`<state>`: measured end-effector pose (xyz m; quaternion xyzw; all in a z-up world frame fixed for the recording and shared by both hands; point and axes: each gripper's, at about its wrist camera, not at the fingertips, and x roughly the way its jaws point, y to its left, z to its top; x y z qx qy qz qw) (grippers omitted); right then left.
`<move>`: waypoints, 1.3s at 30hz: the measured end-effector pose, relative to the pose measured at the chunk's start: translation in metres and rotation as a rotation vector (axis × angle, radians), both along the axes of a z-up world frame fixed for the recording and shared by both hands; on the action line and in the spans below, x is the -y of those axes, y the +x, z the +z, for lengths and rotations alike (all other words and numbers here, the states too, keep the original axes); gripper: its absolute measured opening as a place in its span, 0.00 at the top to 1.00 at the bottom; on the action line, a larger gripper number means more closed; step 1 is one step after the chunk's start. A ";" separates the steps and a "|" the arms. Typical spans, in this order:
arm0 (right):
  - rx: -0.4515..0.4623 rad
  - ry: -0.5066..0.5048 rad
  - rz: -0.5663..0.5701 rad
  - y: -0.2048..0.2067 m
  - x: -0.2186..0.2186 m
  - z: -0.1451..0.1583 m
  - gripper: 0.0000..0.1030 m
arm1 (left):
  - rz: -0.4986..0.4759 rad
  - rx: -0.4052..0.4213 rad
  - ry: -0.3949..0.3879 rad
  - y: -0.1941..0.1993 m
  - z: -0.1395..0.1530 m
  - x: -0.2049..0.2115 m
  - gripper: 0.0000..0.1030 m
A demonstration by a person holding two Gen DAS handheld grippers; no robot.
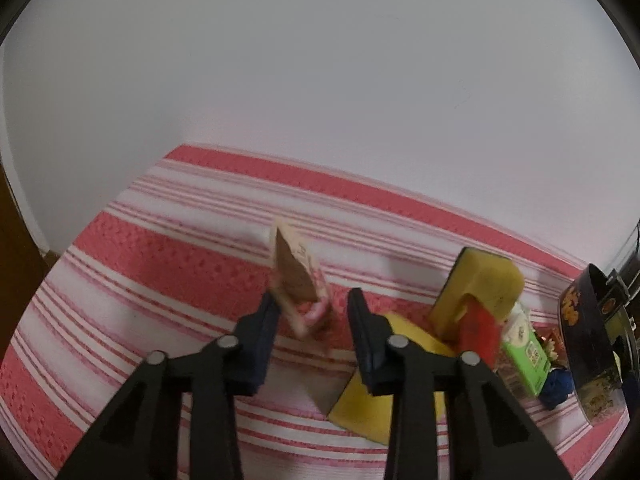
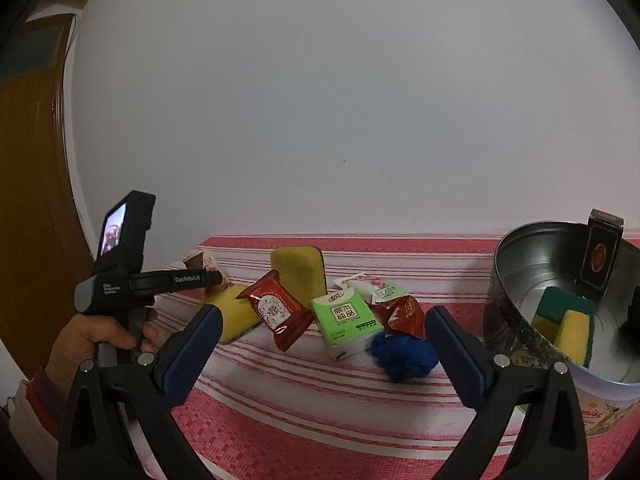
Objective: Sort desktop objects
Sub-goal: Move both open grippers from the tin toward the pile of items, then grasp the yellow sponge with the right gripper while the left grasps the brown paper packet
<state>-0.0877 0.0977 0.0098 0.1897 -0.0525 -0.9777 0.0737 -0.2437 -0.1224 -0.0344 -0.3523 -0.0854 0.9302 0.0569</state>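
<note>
A pink and brown snack packet (image 1: 298,280) stands on edge between the narrow jaws of my left gripper (image 1: 310,296), which is shut on it just above the striped cloth. From the right wrist view the left gripper (image 2: 214,277) reaches in from the left, a hand (image 2: 100,332) holding it, with the packet (image 2: 206,260) at its tip. My right gripper (image 2: 323,310) is open and holds nothing. Ahead of it lie a green tissue pack (image 2: 344,320), a blue crumpled ball (image 2: 404,354) and a red packet (image 2: 276,312).
A metal tin (image 2: 520,264) at the right holds a green-and-yellow sponge (image 2: 568,320) and a dark box (image 2: 602,260). A yellow sponge (image 2: 296,268) stands upright behind the pile; another (image 2: 232,312) lies flat. A red-brown packet (image 2: 404,314) and a white-green sachet (image 2: 380,288) lie nearby.
</note>
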 end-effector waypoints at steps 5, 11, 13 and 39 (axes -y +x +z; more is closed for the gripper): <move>0.001 0.030 0.013 0.000 0.007 0.000 0.01 | 0.006 -0.029 -0.014 0.005 0.003 0.006 0.80; 0.105 -0.062 0.172 -0.017 0.030 -0.008 0.01 | 0.006 -0.019 0.027 0.004 0.003 0.014 0.80; 0.174 -0.103 0.242 -0.031 0.043 -0.015 0.01 | 0.011 -0.012 0.047 0.001 0.003 0.017 0.80; 0.449 -0.118 0.227 -0.138 0.102 -0.051 0.35 | 0.009 -0.007 0.117 -0.016 -0.005 0.032 0.81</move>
